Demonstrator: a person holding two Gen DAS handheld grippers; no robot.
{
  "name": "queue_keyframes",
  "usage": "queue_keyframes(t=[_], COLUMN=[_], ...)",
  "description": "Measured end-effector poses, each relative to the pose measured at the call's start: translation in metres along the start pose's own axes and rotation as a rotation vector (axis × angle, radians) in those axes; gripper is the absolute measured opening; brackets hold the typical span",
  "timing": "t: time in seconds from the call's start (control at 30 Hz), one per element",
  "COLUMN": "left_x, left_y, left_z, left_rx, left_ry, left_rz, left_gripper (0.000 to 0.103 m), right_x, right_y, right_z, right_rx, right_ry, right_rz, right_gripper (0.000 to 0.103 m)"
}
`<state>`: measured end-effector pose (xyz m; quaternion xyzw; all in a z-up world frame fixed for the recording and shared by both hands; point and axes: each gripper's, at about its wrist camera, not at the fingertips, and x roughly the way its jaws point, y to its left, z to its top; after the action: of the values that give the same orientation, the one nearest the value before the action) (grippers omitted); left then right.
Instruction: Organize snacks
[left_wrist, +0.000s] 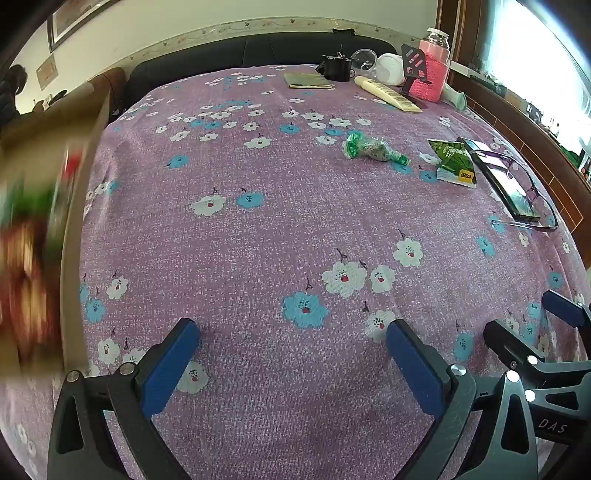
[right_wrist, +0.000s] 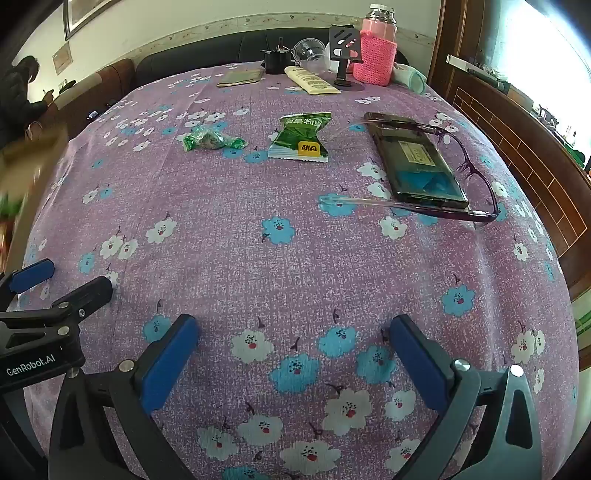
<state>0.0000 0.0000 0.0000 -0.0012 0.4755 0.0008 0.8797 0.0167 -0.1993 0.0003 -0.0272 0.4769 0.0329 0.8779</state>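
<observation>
A twisted green-and-white candy wrapper (left_wrist: 373, 148) (right_wrist: 210, 141) and a flat green snack packet (left_wrist: 455, 162) (right_wrist: 302, 137) lie on the purple flowered tablecloth (left_wrist: 280, 236) (right_wrist: 288, 258), far ahead of both grippers. A cardboard box (left_wrist: 48, 229) (right_wrist: 26, 184) with blurred red and green packets inside stands at the table's left edge. My left gripper (left_wrist: 293, 354) is open and empty above the cloth. My right gripper (right_wrist: 295, 350) is open and empty, just right of the left one.
A phone (right_wrist: 417, 162) (left_wrist: 506, 181) with purple glasses (right_wrist: 469, 173) on it lies at the right. At the far edge stand a pink-sleeved bottle (right_wrist: 376, 48), a phone stand (right_wrist: 345, 55), a tube (right_wrist: 312, 81), a black pot (right_wrist: 277, 61) and a booklet (right_wrist: 240, 77).
</observation>
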Motion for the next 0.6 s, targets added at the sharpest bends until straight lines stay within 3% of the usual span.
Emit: queue_keyframes(t=[0.6], left_x=[-0.0011], left_y=[0.0011], left_z=[0.0000], left_rx=[0.000], left_ry=[0.001], left_rz=[-0.001], left_gripper=[0.103], right_x=[-0.0011], right_y=[0.0000], right_z=[-0.0008], right_rx=[-0.001], right_ry=[0.002], right_rz=[-0.001], right_gripper=[0.103])
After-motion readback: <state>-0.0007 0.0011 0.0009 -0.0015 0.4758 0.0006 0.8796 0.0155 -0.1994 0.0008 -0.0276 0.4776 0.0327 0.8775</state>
